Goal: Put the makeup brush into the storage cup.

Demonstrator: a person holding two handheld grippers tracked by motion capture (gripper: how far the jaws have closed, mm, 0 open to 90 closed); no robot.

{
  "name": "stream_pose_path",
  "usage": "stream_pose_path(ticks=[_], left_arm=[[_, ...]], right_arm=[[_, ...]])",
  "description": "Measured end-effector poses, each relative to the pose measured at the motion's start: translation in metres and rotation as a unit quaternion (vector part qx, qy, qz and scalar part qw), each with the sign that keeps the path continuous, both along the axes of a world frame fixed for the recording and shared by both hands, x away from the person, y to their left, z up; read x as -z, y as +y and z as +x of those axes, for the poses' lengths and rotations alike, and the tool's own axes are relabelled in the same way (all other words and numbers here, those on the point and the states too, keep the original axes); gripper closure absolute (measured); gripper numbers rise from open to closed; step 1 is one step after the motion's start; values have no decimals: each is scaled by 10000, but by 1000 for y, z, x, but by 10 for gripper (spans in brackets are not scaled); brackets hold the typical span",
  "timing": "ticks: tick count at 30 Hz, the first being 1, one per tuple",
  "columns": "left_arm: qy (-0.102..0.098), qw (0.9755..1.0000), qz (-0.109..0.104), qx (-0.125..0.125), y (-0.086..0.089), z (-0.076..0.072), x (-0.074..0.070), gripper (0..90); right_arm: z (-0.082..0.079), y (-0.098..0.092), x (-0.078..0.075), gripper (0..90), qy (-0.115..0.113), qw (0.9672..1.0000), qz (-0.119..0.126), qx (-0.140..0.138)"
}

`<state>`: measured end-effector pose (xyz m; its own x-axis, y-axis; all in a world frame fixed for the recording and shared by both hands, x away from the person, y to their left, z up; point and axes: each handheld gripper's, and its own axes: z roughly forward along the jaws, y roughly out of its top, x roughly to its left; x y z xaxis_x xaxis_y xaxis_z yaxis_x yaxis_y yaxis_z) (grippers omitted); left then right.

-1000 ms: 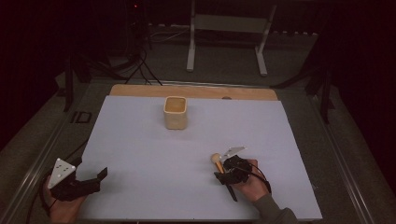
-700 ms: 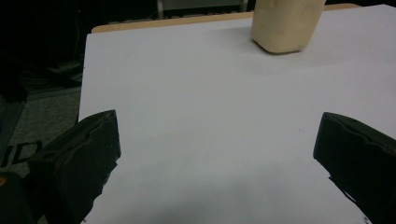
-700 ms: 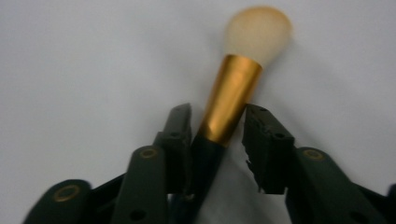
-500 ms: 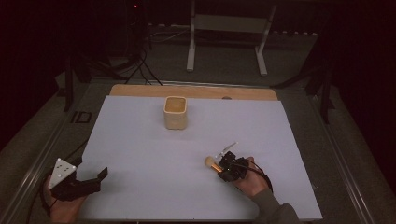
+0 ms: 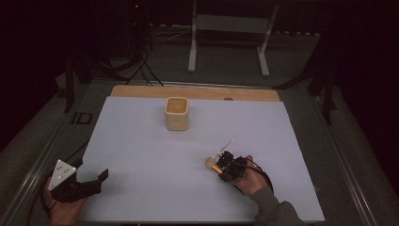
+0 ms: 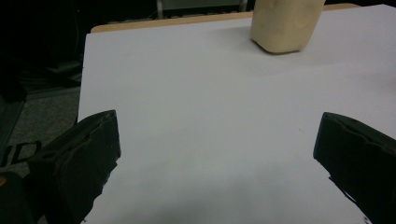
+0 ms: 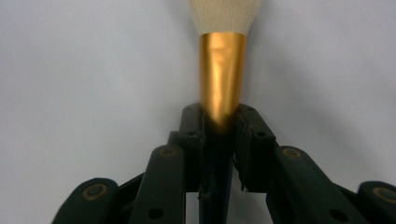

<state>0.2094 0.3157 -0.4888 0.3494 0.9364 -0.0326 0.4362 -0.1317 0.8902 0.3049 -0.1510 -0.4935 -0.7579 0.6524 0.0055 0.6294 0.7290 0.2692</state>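
Observation:
A makeup brush point(image 5: 210, 163) with cream bristles, a gold ferrule point(image 7: 222, 74) and a black handle lies low over the white mat, right of centre near the front. My right gripper point(image 5: 221, 167) is shut on it, and in the right gripper view the jaws point(image 7: 220, 116) pinch the handle just below the ferrule. The bristles point away from the hand, toward the left. At the mat's front left corner my left gripper point(image 5: 91, 172) rests open, its jaws point(image 6: 219, 126) wide apart over bare mat.
A cream cup point(image 5: 177, 113) stands upright toward the back centre of the white mat point(image 5: 141, 155), and in the left gripper view the cup point(image 6: 285, 23) is far ahead. A wooden table edge point(image 5: 195, 92) runs behind the mat. Metal stand legs point(image 5: 193, 42) rise beyond the table.
The right gripper has closed on the brush and turned with it, so the black handle no longer sticks out toward the front. The left gripper has stayed put.

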Motion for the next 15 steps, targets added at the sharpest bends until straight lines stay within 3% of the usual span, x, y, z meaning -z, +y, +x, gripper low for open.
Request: stream_pose_path(ticks=[15], left_arm=[[9, 10000, 9, 13, 0, 0, 0, 18]], right_arm=[[3, 2, -12, 741, -6, 9981, 616, 7]])
